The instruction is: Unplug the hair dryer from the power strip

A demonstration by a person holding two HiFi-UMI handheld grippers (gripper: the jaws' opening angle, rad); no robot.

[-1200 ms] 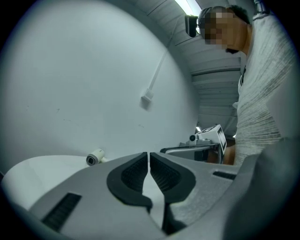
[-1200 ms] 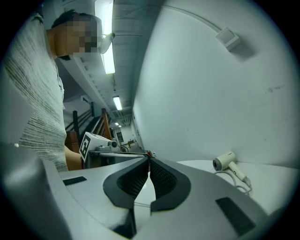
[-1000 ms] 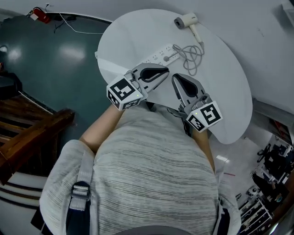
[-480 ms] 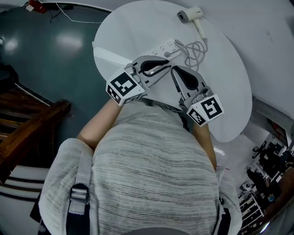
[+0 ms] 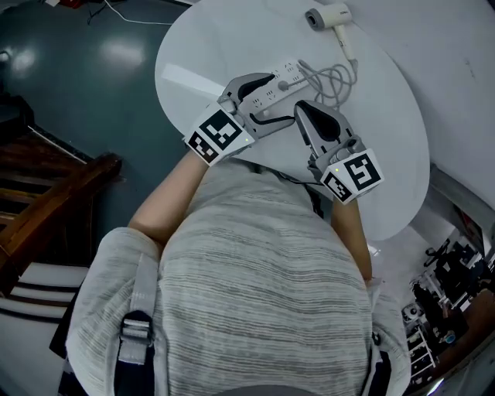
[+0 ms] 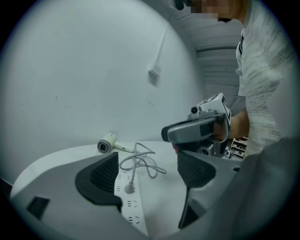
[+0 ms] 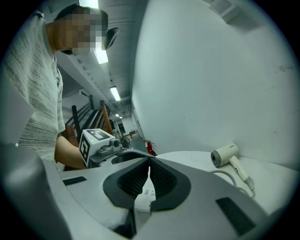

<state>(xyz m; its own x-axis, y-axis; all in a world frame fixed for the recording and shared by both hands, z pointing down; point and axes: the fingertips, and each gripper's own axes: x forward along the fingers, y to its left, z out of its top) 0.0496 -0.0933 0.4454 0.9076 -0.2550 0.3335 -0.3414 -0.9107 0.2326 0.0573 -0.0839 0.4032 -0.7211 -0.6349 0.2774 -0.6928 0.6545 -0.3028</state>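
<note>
View over the round white worktop (image 5: 402, 155), with the power strip (image 5: 280, 75) taken as reference. The left claw (image 5: 281, 97) hung just over the strip with its jaws opening. The strip and the seated plug (image 6: 129, 188) showed in the gap between them, and neither pad pressed on anything. The right claw (image 7: 149, 168) stood just beside the strip on my side, jaws together and empty. The hair dryer (image 5: 329, 15) lay well beyond the strip near the wall, joined to it by the cable (image 5: 336, 77), which was heaped in loose loops next to the plug. I judged the main hazard to be the strip itself. It sat loose on the worktop, so a pull on the plug without a firm hold on the strip would drag both along. A grip on the cable rather than the plug body would strain the cord and could tug the dryer towards the strip. The right claw would also have to open before it could take anything. The loops next to the plug crowded the approach from the dryer's side. Off the worktop, well away from the strip, a wooden stair rail (image 5: 54, 201) stood on the dark green floor (image 5: 93, 93), obstructing nothing.
</note>
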